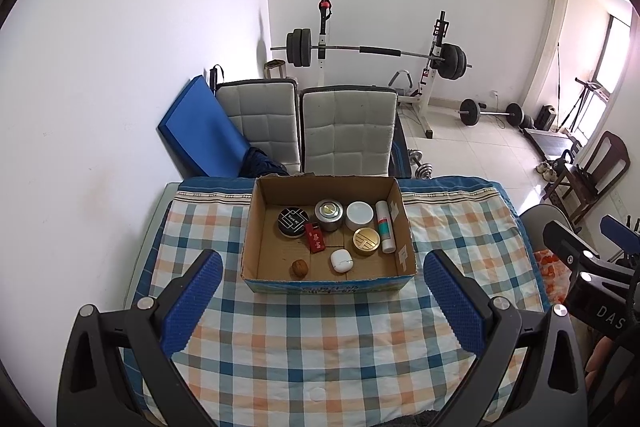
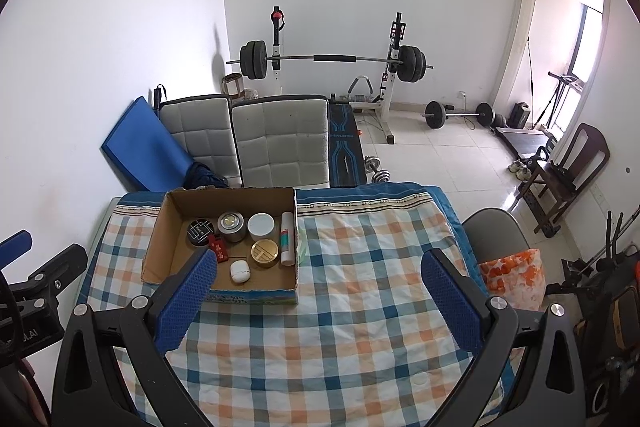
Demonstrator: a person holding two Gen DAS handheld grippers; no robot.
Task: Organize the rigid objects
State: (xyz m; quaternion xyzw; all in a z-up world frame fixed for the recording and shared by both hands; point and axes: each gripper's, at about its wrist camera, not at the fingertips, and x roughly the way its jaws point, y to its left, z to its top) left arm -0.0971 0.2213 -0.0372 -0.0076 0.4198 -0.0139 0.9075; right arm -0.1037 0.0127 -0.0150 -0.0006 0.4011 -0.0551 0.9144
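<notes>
Cardboard box [image 1: 256, 227] is sitting on the counter [image 1: 304, 347], up against the far edge & roughly mid-width, w/ a plaid cloth [image 2: 360, 327] covering the whole top.

All task items are lying inside the box:
- Black round tin [image 1: 293, 222] is resting toward the far-left of the box floor, w/ a red lighter [image 1: 315, 237] just beside it on the near side.
- Silver tin [image 1: 329, 215] is standing mid-far; white-lidded jar [image 1: 359, 215] just right of it.
- White tube [image 1: 384, 226] w/ teal band is lying along the right wall.
- Gold-lidded tin [image 1: 366, 241] is sitting near of the white jar, just left of the tube.
- White oval case [image 1: 341, 260] & a walnut [image 1: 299, 268] are lying nearest the front wall, slightly apart.

Left tool [image 1: 322, 307] is hovering over the near part of the counter, fingers spread wide, gripping nothing. Right tool [image 2: 316, 307] is doing likewise toward the right side, also spread wide & empty; its left finger [image 2: 188, 301] is overlapping the box's near-left corner in the right wrist view, hiding the walnut there.

Two white padded chairs [image 1: 344, 131] are standing beyond the far edge.
</notes>
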